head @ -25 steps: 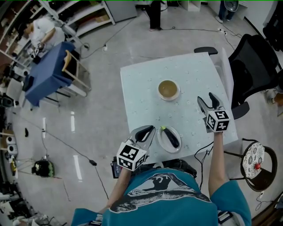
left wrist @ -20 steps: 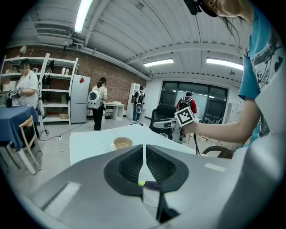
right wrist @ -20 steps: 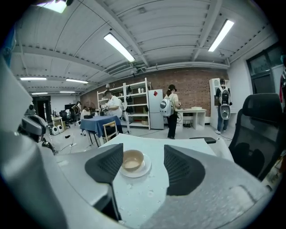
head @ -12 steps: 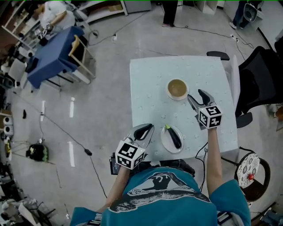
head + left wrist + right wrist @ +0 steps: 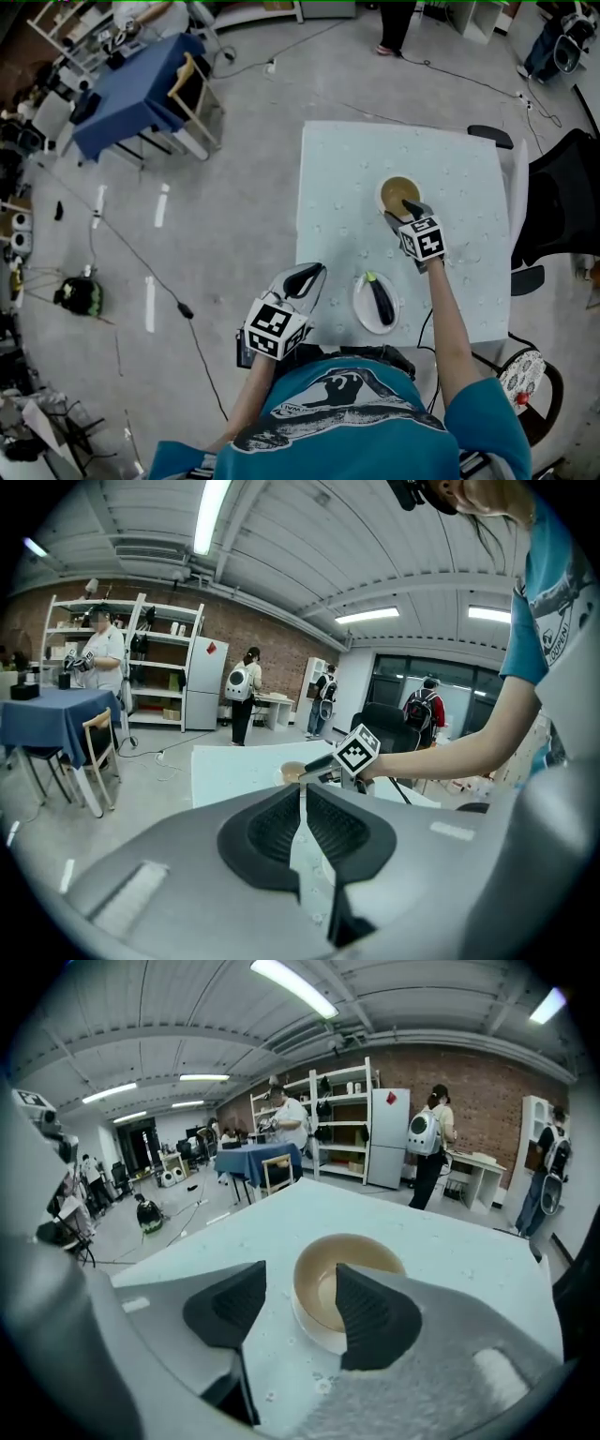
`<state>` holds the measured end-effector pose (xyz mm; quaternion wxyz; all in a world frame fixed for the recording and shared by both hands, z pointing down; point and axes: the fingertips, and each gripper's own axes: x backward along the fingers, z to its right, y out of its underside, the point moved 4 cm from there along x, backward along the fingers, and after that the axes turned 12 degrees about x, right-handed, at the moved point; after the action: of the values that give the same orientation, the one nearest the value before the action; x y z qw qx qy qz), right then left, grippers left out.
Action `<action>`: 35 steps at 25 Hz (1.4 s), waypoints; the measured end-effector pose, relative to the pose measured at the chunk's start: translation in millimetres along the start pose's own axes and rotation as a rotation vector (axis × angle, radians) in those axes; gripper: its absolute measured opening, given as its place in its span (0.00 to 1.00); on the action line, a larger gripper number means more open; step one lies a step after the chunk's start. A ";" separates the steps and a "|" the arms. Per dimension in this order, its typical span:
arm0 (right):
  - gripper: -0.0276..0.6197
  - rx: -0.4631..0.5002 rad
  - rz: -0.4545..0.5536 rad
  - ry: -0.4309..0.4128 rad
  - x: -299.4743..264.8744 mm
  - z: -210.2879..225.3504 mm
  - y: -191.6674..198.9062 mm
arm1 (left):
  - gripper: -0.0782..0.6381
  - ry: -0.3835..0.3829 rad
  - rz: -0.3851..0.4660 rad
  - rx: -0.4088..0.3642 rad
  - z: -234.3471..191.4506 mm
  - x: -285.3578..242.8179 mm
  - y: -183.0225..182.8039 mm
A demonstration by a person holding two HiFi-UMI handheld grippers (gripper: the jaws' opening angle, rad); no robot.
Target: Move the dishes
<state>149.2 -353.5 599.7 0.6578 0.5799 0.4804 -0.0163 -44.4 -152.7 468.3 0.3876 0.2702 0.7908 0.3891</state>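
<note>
A tan bowl (image 5: 399, 195) stands toward the far side of the pale table (image 5: 347, 187). In the right gripper view the bowl (image 5: 356, 1249) lies straight ahead. My right gripper (image 5: 401, 214) is open at its near rim; one jaw is over the bowl's inside and the other outside, gripper (image 5: 300, 1283). Nearer to me, a white plate (image 5: 364, 309) carries a dark eggplant (image 5: 382, 298). My left gripper (image 5: 305, 279) hangs shut and empty off the table's near left corner. From the left gripper (image 5: 302, 799) view the bowl (image 5: 292, 772) shows far ahead.
A black office chair (image 5: 562, 206) stands right of the table, and a round stool (image 5: 525, 375) is at lower right. A blue-covered table (image 5: 131, 94) and a wooden chair (image 5: 192, 94) are at upper left. Cables run across the floor.
My right gripper has moved forward and left across the table, from beside the plate up to the bowl's rim. The left gripper has stayed put.
</note>
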 end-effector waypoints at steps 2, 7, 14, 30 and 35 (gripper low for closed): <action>0.37 0.064 -0.070 -0.011 -12.1 -4.0 8.6 | 0.15 -0.010 0.001 0.007 -4.0 2.8 0.7; 0.09 0.184 -0.164 -0.006 -20.7 -10.5 19.6 | 0.15 -0.016 -0.007 0.013 -9.6 4.7 2.6; 0.06 0.252 -0.115 0.017 0.4 -13.3 3.8 | 0.15 0.015 -0.020 0.006 -7.5 1.6 3.8; 0.06 0.288 0.019 -0.103 22.5 -121.4 -41.9 | 0.15 0.026 -0.009 -0.001 -22.7 13.2 3.1; 0.06 0.318 0.006 -0.179 14.3 -169.4 -42.3 | 0.15 0.024 0.002 0.004 -31.9 19.8 4.7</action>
<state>28.6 -227.8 581.4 0.5980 0.6743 0.4094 -0.1417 -81.0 -148.7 476.9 0.3770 0.2669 0.7961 0.3910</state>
